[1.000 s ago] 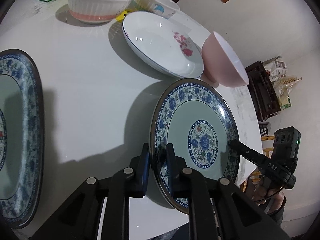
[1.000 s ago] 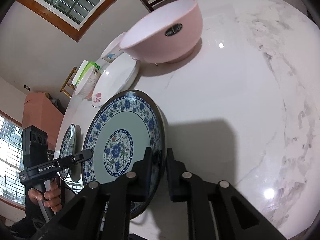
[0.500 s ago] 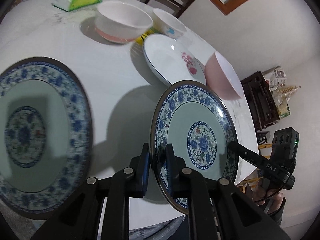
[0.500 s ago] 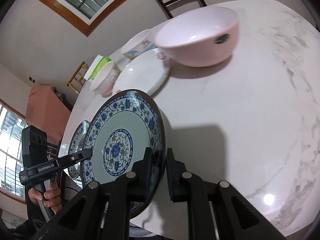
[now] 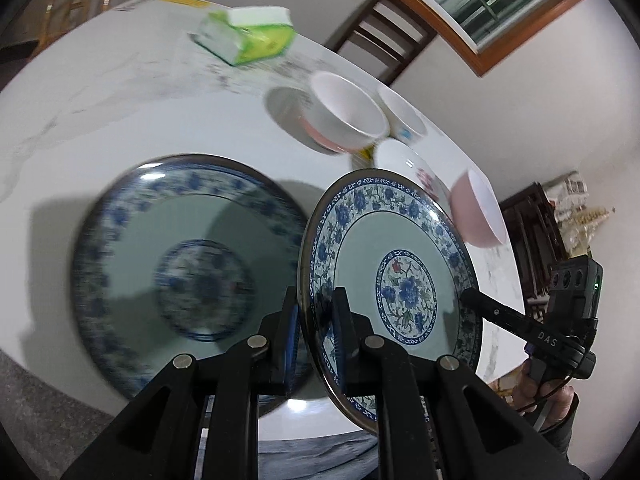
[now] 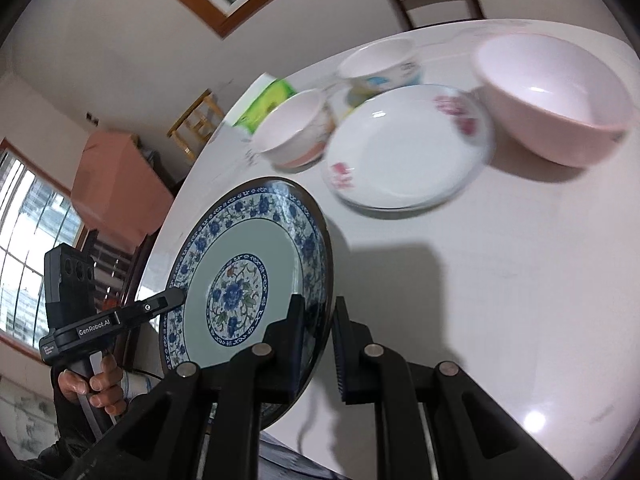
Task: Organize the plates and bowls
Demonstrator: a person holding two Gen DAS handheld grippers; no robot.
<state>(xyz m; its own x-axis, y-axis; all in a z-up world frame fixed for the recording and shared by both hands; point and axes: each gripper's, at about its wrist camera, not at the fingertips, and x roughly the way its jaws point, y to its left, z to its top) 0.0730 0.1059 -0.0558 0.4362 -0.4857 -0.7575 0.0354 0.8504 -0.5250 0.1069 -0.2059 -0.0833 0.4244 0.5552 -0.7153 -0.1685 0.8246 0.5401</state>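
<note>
A blue-and-white floral plate (image 5: 400, 276) is held up in the air between both grippers. My left gripper (image 5: 316, 312) is shut on its near rim, and my right gripper (image 6: 318, 320) is shut on the opposite rim of the same plate (image 6: 248, 276). A second, matching plate (image 5: 188, 256) lies flat on the white table (image 5: 120, 112) just left of and below the held one. A white plate with pink flowers (image 6: 404, 148), a pink bowl (image 6: 556, 92) and two white bowls (image 6: 296, 132) (image 6: 380, 60) sit further back.
A green tissue pack (image 5: 248, 36) lies at the far side of the table. A wooden chair (image 5: 384, 44) stands behind the table. The table's near edge (image 5: 280, 428) runs under the grippers. Dark shelving (image 5: 536, 240) stands to the right.
Both grippers have carried the held plate leftward and higher. The flat matching plate has come from the left edge to the middle of the left view. The bowls now look farther away.
</note>
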